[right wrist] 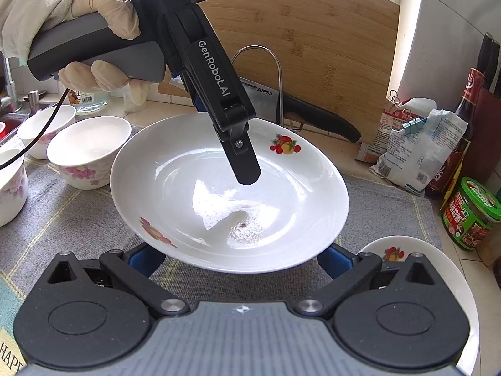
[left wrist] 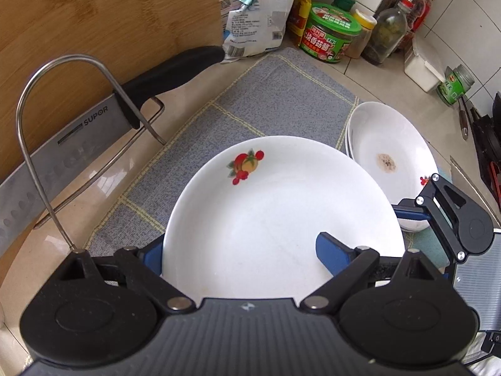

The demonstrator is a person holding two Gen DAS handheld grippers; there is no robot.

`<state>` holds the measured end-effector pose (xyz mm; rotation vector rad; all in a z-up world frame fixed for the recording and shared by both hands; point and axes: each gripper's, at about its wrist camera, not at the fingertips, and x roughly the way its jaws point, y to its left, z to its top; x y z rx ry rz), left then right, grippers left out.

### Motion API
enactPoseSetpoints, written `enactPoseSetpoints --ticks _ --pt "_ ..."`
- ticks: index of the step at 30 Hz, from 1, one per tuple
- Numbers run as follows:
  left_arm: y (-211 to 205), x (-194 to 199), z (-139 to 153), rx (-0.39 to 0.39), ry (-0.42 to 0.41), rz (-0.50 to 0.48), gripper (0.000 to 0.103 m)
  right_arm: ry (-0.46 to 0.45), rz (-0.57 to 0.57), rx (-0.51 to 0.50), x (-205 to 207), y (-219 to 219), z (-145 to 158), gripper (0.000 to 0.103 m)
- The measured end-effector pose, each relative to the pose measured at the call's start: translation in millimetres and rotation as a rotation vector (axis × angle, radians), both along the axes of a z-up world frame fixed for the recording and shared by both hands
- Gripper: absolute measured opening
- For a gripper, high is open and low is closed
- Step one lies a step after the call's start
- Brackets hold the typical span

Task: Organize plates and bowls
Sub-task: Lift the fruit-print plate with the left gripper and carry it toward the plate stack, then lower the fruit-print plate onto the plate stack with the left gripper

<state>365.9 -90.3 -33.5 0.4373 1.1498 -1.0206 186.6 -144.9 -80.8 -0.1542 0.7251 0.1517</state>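
Because it is glazed china, the plate (left wrist: pixel 281 213) should handle as stiff, smooth and slippery, fairly heavy for its width, and liable to chip or shatter if it drops; the sensible hold is at the rim, one finger inside the sloping wall and one beneath it, at two opposite edges so it cannot swing; it hangs tilted above the grey mat (left wrist: pixel 275 100), clear of the cloth, with a brownish speck in its well.

The left gripper (left wrist: pixel 242 250) reaches over the plate's far edge, jaws partly apart; one blue pad lies on the inner face, the other is tucked behind the rim; whether they truly pinch cannot be told.

The right gripper (right wrist: pixel 241 257) sits at the near edge, low over the mat, its jaws spread to either side of the plate's underside; touching seems likely, a firm clamp cannot be confirmed.

A stack of plates (left wrist: pixel 394 144) stands at the mat's right edge; flowered bowls (right wrist: pixel 89 144) stand on the mat's left part, apart from the plate.
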Motion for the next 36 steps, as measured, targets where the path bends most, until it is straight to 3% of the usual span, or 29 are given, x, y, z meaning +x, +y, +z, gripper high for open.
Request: enactPoseSetpoints --ticks 13,36 --pt "-39.7 -26.9 7.2 -0.016 -0.016 -0.088 0.094 -0.023 -0.098 -0.032 -28.2 -25.8 7.5 0.103" --pt "-150.2 -63.6 -6.9 -0.046 0.003 -0.326 0.094 0.009 -0.353 -0.07 -71.0 -79.6 9.5 0.103"
